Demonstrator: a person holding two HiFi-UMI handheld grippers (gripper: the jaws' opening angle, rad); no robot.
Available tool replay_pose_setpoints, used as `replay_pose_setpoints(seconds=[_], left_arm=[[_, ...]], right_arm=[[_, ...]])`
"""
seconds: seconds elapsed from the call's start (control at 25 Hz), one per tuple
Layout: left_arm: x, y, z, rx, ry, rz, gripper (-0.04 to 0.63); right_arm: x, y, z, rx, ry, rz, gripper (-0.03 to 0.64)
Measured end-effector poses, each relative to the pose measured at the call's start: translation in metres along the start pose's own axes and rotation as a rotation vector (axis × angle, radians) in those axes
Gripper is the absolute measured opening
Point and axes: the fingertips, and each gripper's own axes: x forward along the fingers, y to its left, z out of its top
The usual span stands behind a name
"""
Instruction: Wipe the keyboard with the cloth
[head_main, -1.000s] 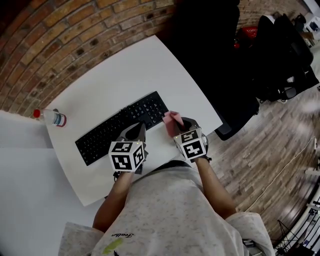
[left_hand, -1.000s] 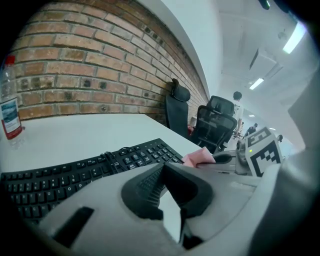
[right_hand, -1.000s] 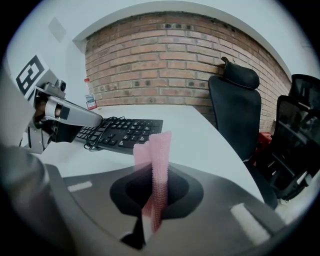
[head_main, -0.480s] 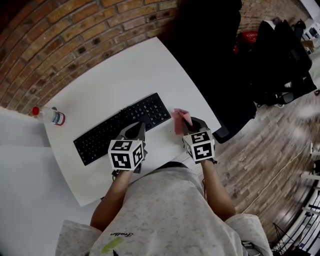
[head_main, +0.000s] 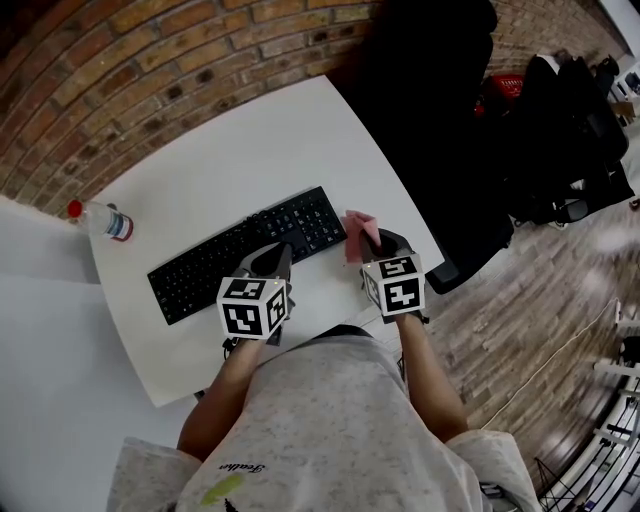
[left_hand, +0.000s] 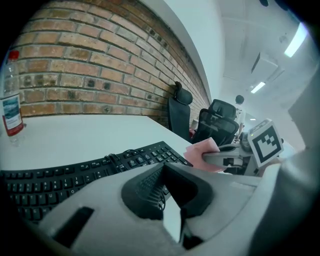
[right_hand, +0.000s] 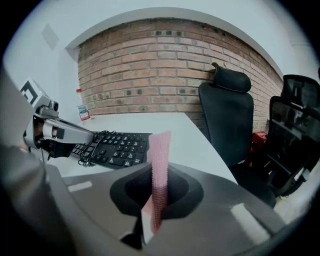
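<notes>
A black keyboard (head_main: 240, 258) lies slanted on the white desk (head_main: 250, 150). My right gripper (head_main: 366, 240) is shut on a pink cloth (head_main: 358, 230) and holds it just off the keyboard's right end. In the right gripper view the cloth (right_hand: 160, 170) stands up as a thin strip between the jaws, with the keyboard (right_hand: 117, 148) ahead to the left. My left gripper (head_main: 280, 254) is shut on nothing, its tips at the keyboard's near edge. The left gripper view shows the keyboard (left_hand: 75, 172) and the cloth (left_hand: 202, 149) to the right.
A clear bottle with a red cap (head_main: 102, 222) stands at the desk's far left corner. A brick wall (head_main: 150, 60) runs behind the desk. Black office chairs (head_main: 440, 110) stand to the right, over a wood floor (head_main: 540, 300).
My right gripper has carried the cloth a little to the right and up, off the keyboard's right end. The left gripper has stayed put.
</notes>
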Motion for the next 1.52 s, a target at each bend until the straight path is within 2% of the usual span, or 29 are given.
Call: replay_pose_setpoints(seconds=[0.84, 1.52], left_arm=[[-0.016, 0.034, 0.009, -0.070, -0.069, 0.130, -0.005], [-0.033, 0.061, 0.009, -0.133, -0.122, 0.226, -0.005]], right_arm=[[0.040, 0.020, 0.035, -0.054, -0.017, 0.134, 0.023], [0.066, 0.022, 0.059, -0.132, -0.011, 0.188, 0.023]])
